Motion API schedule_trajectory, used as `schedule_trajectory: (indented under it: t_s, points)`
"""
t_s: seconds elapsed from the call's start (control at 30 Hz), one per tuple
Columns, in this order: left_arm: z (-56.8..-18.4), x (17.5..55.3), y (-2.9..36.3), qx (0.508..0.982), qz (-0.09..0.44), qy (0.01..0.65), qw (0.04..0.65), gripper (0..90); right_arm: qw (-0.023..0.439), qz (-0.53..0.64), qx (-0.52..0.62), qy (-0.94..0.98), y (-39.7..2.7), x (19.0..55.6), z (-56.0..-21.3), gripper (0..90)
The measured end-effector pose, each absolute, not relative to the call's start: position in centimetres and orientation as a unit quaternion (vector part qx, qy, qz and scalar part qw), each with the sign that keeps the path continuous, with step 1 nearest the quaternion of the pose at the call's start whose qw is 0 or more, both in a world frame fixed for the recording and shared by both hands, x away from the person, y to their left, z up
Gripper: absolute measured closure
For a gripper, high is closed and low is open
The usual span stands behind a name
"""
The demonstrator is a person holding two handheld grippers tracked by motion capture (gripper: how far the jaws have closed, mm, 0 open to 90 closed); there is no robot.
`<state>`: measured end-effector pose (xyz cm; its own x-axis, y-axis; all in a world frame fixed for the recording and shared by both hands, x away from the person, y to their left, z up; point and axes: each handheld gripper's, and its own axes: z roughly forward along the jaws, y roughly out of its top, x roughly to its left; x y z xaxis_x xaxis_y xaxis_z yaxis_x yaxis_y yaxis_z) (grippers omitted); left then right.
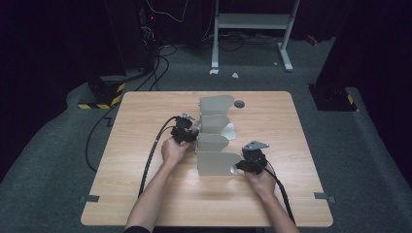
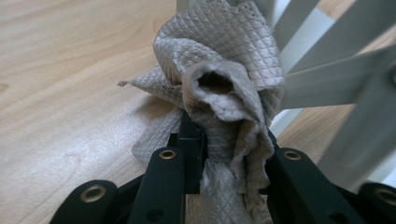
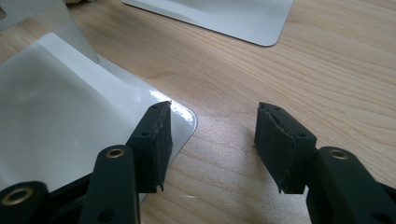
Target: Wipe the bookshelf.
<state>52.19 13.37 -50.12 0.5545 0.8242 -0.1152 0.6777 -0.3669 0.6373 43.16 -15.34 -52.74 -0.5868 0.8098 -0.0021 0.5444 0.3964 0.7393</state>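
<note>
A grey metal rack (image 1: 216, 162) with several upright dividers stands at the middle of the wooden table (image 1: 145, 111). My left gripper (image 1: 187, 132) is at the rack's left side, shut on a bunched grey quilted cloth (image 2: 219, 51). The cloth bulges up above the jaws of that gripper (image 2: 229, 144), just off the table beside the dividers (image 2: 327, 79). My right gripper (image 1: 245, 164) is at the rack's near right corner. Its jaws (image 3: 212, 140) stand open and hold nothing; the left one hangs over the rounded corner of the rack's base plate (image 3: 70, 107).
A small grey round disc (image 1: 239, 104) lies behind the rack near the table's far edge. Tape marks sit at the front corners (image 1: 90, 198) (image 1: 324, 196). Cables trail from both grippers toward the near edge. A white desk frame (image 1: 252, 22) stands on the floor beyond.
</note>
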Motion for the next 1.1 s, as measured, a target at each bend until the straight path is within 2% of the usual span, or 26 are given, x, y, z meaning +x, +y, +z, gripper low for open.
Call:
schedule_trajectory:
  t_s: [0.13, 0.3, 0.87, 1.1]
  points:
    - [-50.0, 52.3, 13.4, 0.819, 0.118, 0.458, 0.324, 73.0, 0.185, 0.359, 0.416, 0.815, -15.3, 43.2, -52.7, 46.4]
    - [-48.5, 52.0, 13.8, 0.803, 0.126, 0.462, 0.354, 73.1, 0.185, 0.360, 0.414, 0.815, -15.4, 43.2, -52.7, 46.4]
    - [-41.0, 51.9, 14.3, 0.778, 0.179, 0.429, 0.423, 73.2, 0.185, 0.360, 0.415, 0.815, -15.4, 43.2, -52.7, 46.4]
    - [-41.0, 52.7, 14.1, 0.773, 0.176, 0.435, 0.427, 73.2, 0.185, 0.360, 0.416, 0.815, -15.3, 43.2, -52.7, 46.3]
